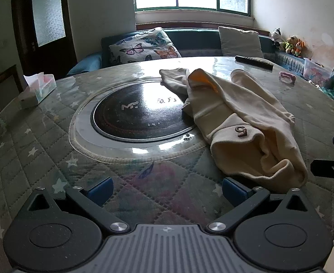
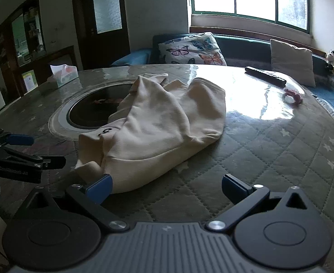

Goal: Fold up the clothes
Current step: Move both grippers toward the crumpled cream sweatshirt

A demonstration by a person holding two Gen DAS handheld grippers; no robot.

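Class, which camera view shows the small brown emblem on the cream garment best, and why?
The left wrist view: the brown emblem faces the camera, clear on the cream garment. The right wrist view shows it only small, dark and partly hidden in a fold.

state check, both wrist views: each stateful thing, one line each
left gripper: open, empty, above the table
right gripper: open, empty, at the garment's near hem
cream garment: crumpled, unfolded, partly over the cooktop
cooktop: dark, no glow visible
tissue box: open, tissue sticking up
remote: lying flat at the far edge
door: closed
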